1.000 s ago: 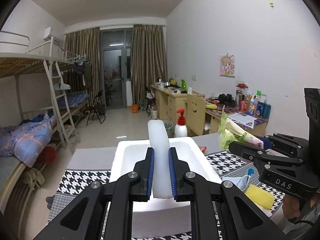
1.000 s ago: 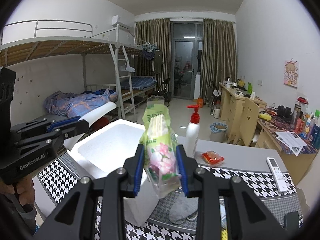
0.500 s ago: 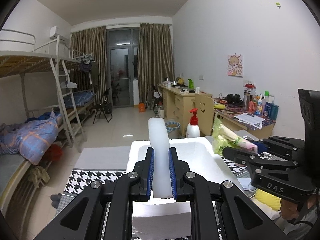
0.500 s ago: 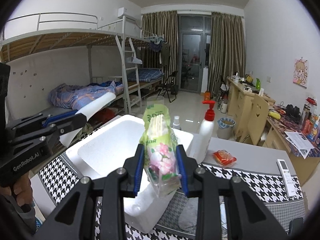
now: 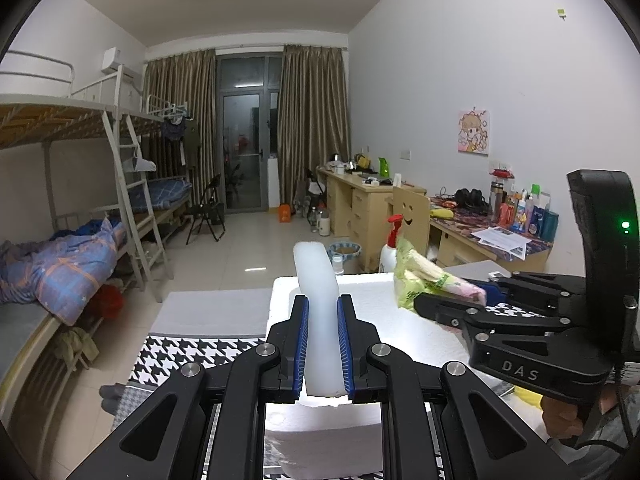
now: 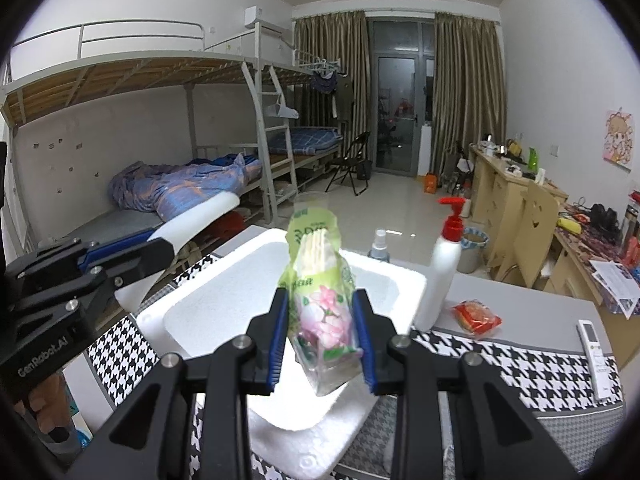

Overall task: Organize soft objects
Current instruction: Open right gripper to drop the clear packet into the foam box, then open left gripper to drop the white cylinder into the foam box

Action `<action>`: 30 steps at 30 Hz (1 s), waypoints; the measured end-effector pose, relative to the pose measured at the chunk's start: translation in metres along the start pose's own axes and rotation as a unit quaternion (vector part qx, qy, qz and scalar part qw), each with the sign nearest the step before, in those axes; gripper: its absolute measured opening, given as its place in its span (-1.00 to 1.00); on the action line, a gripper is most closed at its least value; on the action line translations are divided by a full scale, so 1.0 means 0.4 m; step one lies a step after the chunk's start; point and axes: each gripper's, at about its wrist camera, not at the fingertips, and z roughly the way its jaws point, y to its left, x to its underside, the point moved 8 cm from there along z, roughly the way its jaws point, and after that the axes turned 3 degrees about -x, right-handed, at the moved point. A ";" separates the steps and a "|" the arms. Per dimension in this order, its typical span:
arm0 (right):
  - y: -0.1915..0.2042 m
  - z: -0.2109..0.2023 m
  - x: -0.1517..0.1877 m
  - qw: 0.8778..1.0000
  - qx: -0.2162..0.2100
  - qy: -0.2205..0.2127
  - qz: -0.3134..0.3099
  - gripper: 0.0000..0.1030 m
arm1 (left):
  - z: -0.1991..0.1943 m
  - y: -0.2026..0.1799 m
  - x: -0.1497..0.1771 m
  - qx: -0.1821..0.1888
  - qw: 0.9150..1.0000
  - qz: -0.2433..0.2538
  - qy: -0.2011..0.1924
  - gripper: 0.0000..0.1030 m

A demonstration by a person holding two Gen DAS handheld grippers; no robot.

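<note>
At lower left of the right wrist view, the left claw (image 6: 160,246) pinches a white foam strip (image 6: 200,216), which juts up and rightward past its tips. It hangs beside the white polystyrene foam box (image 6: 224,280), probably waiting its turn. Centre frame, the right claw (image 6: 322,336) is pressed onto a soft green plastic tissue pack with a pink flower print (image 6: 322,304), held upright over the box's open hollow, likely so it can be lowered in. To the right, on the black-and-white houndstooth tabletop (image 6: 520,360), stand a white pump bottle with a red top (image 6: 440,272), a red snack packet (image 6: 476,316) and a white remote control (image 6: 594,344).

From the left wrist view, the strip (image 5: 316,300) sits squeezed between blue pads, the box (image 5: 380,340) just beyond.

Compared with a second ago, the tissue pack has come leftward from beside the box to above its hollow; both grips look unchanged.
</note>
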 end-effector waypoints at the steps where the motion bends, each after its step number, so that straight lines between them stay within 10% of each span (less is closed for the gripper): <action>1: 0.004 0.004 0.000 1.000 0.000 0.001 0.000 -0.28 | 0.000 0.000 0.002 0.000 1.000 0.000 0.001 -0.70; 7: -0.003 0.018 -0.009 1.000 0.016 -0.006 -0.013 0.41 | 0.005 0.005 0.002 0.007 1.000 -0.005 0.005 -0.70; 30: -0.022 -0.104 -0.019 0.998 0.036 -0.056 -0.007 0.58 | 0.028 -0.015 0.005 0.017 1.000 0.000 0.017 -0.69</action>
